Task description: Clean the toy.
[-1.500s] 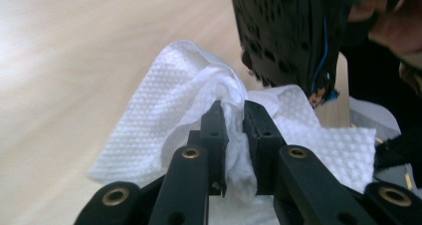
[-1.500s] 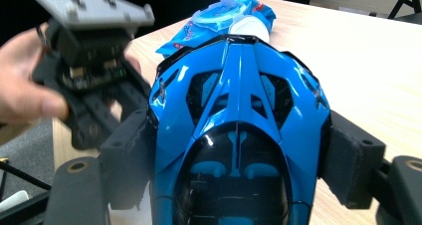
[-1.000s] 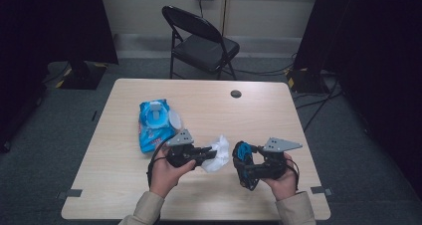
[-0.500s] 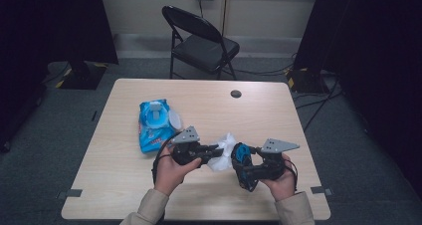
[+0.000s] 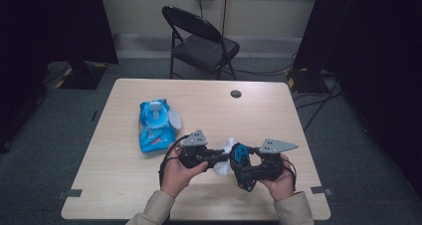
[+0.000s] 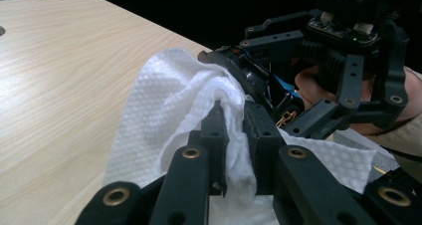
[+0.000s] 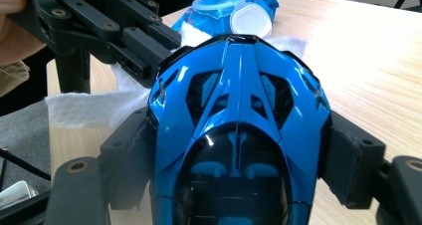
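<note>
On the wooden table (image 5: pixel 124 185), near the person's edge, both grippers meet. Wet-wipe pack (image 5: pixel 155 124) sits just beside them on the left, lid flipped open. Right gripper (image 7: pixel 239 150) has its jaws clamped on the flanks of a blue toy car (image 7: pixel 239 135), nose toward the pack. Left gripper (image 6: pixel 234 135) is pinched tight on a white wipe (image 6: pixel 169 115), pressed against the car near the pack side. Risks: glossy shell could twist or slide between the pads under wiping force; wipe could snag on the car's underside parts or pull out of the pinch.
</note>
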Motion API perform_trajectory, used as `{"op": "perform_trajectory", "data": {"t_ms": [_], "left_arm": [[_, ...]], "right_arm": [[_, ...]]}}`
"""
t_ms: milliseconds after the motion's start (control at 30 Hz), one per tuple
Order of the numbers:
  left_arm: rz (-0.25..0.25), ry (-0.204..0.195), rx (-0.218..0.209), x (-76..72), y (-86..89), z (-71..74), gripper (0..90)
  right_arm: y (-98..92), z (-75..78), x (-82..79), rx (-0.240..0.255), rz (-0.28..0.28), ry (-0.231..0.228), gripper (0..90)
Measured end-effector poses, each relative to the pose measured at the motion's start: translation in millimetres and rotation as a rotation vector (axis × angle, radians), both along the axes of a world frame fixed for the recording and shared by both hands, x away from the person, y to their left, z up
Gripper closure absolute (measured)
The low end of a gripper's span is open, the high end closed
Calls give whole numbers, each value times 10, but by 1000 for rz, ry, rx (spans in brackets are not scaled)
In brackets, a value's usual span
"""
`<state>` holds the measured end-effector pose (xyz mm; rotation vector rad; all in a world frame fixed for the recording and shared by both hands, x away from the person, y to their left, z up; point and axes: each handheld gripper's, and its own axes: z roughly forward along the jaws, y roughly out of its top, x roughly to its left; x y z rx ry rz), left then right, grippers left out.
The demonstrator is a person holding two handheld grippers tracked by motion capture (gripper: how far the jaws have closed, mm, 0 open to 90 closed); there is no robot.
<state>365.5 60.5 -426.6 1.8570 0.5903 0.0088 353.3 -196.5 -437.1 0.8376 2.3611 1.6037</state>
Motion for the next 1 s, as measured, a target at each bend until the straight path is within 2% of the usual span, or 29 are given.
{"op": "perform_trajectory", "data": {"t_ms": [1000], "left_arm": [[-59, 65, 53, -103, -187, -392, 808]], "right_arm": [[2, 35, 4, 24, 10, 2, 244]]}}
